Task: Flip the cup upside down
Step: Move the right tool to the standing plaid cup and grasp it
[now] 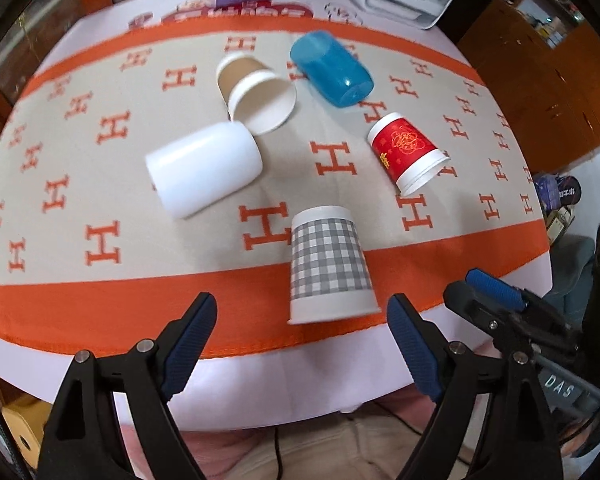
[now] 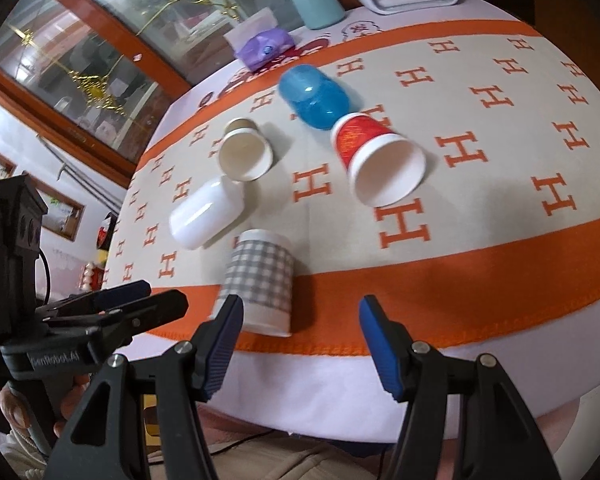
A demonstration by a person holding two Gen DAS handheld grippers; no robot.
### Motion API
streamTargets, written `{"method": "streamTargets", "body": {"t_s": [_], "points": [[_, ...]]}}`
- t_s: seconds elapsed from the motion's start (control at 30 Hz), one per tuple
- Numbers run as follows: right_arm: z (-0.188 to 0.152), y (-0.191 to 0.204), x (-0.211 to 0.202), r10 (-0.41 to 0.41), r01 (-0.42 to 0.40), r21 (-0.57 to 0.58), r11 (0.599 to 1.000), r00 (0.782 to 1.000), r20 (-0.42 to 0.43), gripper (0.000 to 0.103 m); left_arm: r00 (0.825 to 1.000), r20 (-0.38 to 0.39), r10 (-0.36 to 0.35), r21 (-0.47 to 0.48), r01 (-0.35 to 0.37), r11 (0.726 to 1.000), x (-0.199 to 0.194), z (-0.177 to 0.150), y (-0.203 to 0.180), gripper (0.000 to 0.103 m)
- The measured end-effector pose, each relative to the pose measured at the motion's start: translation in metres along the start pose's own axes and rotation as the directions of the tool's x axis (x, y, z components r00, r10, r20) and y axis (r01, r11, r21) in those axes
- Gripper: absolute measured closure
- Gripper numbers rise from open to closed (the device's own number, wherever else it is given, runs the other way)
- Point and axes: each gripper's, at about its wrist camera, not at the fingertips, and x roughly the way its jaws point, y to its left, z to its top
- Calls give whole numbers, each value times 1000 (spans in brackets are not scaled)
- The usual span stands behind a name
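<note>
currently the grey plaid paper cup stands rim-down on the orange border of the worktop, at about 12 o'clock from the left gripper, so it already appears inverted. the left gripper is released, jaws spread wide, holding nothing. the right gripper is likewise released and empty, with the plaid cup just ahead at 11 o'clock. four cups lie on their sides further back: a white plastic cup, a brown-sleeved paper cup, a blue plastic cup and a red paper cup. judgement: the paper cups are light and thin-walled and will crush under hard pressure; grasp mid-wall across the diameter, gently. the plastic cups look stiffer but smooth, likely slippery.
</note>
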Motion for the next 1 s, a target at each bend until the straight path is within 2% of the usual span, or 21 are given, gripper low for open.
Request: {"method": "streamTargets", "body": {"t_s": [0.23, 0.33, 0.43, 0.63, 0.73, 0.87, 1.0], "points": [[-1, 22, 2, 27, -28, -43, 999, 999, -31, 42, 993, 103, 53, 44, -58, 997, -19, -14, 8, 14], [-1, 27, 5, 22, -24, -51, 998, 999, -41, 42, 987, 133, 87, 30, -92, 995, -17, -15, 17, 14], [0, 31, 12, 17, -21, -53, 998, 998, -62, 42, 984, 156, 91, 5, -93, 996, -12, -17, 29, 14], [6, 36, 28, 1, -6, -48, 999, 994, -106, 42, 956, 240, 168, -7, -171, 985, -5, -25, 42, 14], [10, 38, 37, -1, -5, -47, 999, 992, -128, 42, 951, 259, 171, 6, -178, 984, -1, -28, 44, 14], [15, 43, 48, -10, 2, -54, 999, 988, -153, 42, 955, 260, 145, 20, -156, 988, 4, -29, 46, 14], [19, 47, 58, -18, 7, -62, 998, 984, -177, 42, 950, 277, 141, 30, -156, 987, 7, -30, 47, 14]]}}
